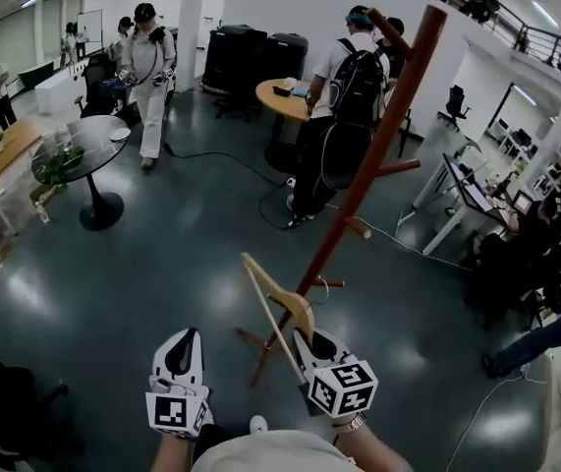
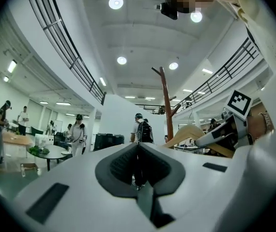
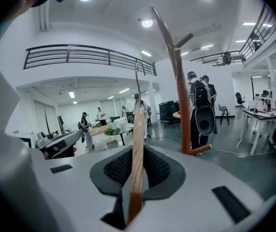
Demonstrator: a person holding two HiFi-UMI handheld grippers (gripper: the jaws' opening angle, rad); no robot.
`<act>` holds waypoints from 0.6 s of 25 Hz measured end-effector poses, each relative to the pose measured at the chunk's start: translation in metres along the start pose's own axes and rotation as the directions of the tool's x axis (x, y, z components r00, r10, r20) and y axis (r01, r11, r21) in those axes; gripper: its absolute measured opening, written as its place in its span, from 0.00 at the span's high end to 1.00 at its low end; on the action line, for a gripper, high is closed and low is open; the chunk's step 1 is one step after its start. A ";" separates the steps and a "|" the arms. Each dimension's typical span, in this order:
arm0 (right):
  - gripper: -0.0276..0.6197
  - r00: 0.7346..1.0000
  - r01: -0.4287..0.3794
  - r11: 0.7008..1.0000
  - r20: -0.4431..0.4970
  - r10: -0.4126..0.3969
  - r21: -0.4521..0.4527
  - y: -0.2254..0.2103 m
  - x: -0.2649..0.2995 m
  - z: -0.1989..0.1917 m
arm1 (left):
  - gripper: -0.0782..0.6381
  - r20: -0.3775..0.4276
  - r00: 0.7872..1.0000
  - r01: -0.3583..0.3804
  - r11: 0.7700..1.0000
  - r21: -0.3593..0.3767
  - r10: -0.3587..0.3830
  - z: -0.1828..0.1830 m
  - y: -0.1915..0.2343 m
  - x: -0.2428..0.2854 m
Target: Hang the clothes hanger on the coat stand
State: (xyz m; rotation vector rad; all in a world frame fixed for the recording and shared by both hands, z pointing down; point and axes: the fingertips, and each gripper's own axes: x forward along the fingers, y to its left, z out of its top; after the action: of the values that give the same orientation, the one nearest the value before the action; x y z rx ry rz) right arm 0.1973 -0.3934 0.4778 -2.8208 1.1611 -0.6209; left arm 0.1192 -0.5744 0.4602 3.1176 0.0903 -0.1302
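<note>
The brown wooden coat stand [image 1: 378, 155] rises slanting in the head view, with short pegs along its pole. A pale wooden clothes hanger [image 1: 276, 308] is held in front of its lower part. My right gripper [image 1: 309, 342] is shut on the hanger. In the right gripper view the hanger's bar [image 3: 138, 144] runs up between the pads, its metal hook [image 3: 138, 83] stands above, and the coat stand [image 3: 179, 95] is just to the right. My left gripper [image 1: 186, 340] hangs lower left, shut on nothing. The left gripper view shows its closed jaws, the hanger [image 2: 190, 132] and the stand [image 2: 166, 105].
A person with a backpack [image 1: 344, 96] stands just behind the stand by a round wooden table [image 1: 285, 96]. A round dark table [image 1: 79, 150] with plants is at the left, with more people beyond. Desks and seated people [image 1: 526, 234] line the right. A cable [image 1: 211, 155] lies on the floor.
</note>
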 end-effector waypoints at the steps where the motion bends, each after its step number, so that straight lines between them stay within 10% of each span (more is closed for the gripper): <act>1: 0.85 1.000 0.015 1.000 0.015 -0.015 0.005 -0.001 -0.001 0.011 | 0.87 0.005 1.000 0.030 0.999 0.028 -0.030 0.007 0.004 0.008; 15: 0.85 0.977 0.126 0.991 0.180 -0.116 -0.042 -0.004 -0.034 0.216 | 0.87 0.122 0.930 0.341 0.938 0.054 -0.345 0.085 0.001 0.051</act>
State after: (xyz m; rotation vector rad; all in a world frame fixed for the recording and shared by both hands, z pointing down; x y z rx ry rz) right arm 0.2582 -0.3941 0.2680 -2.9368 0.9967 -0.3381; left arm 0.1633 -0.5742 0.3708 3.0804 0.6380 -0.3425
